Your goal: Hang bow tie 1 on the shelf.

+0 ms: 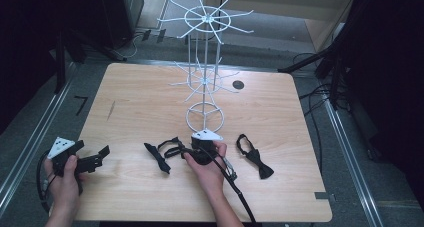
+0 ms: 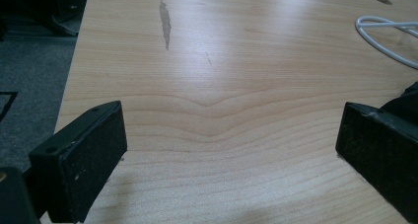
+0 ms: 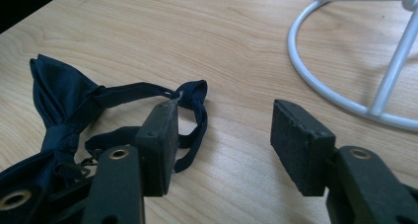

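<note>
A dark navy bow tie (image 1: 159, 158) (image 3: 59, 100) lies at the front middle of the wooden table (image 1: 140, 97), its strap loop (image 3: 194, 93) curled toward the white wire rack (image 1: 204, 77). My right gripper (image 1: 186, 148) (image 3: 224, 118) hovers low over it and is open. Its left jaw rests over the strap, and bare wood shows in the gap between the jaws. A second dark bow tie (image 1: 255, 157) lies to the right of that hand. At the table's front left my left gripper (image 1: 102, 156) (image 2: 229, 130) stands wide open over bare wood.
The rack's round base ring (image 1: 205, 118) (image 3: 300, 61) (image 2: 379, 31) sits just beyond the right gripper, with its spoked tiers rising above. A dark round hole (image 1: 238, 85) marks the table's far side. A grey smudge (image 2: 165, 21) shows ahead of the left gripper.
</note>
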A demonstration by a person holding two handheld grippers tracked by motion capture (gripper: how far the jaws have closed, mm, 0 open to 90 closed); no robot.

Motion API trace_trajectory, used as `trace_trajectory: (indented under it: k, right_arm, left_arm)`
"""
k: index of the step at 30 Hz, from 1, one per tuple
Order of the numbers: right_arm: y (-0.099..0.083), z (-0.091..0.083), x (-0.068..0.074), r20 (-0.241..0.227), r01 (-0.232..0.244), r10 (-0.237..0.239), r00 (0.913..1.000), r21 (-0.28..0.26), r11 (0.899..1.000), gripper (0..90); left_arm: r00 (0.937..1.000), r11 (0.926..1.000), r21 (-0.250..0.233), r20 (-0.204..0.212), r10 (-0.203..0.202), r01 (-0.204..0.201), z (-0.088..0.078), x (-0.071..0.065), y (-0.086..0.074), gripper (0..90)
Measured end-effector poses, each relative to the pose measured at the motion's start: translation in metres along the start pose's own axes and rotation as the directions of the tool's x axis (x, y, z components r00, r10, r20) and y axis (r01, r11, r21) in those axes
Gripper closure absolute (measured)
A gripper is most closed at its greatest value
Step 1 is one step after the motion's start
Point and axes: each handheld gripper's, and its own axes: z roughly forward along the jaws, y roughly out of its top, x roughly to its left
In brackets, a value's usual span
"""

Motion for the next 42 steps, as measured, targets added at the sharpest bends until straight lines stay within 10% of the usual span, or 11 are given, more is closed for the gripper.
trace_trajectory:
  k: [42]
  right_arm:
    - [-0.003, -0.001, 0.004, 0.021, 0.087, -0.087, 0.9959, 0.04, 0.995, 90.0]
  left_arm:
    - [1.0, 1.0, 0.0, 0.002, -0.001, 0.001, 0.0, 0.0, 0.0, 0.0]
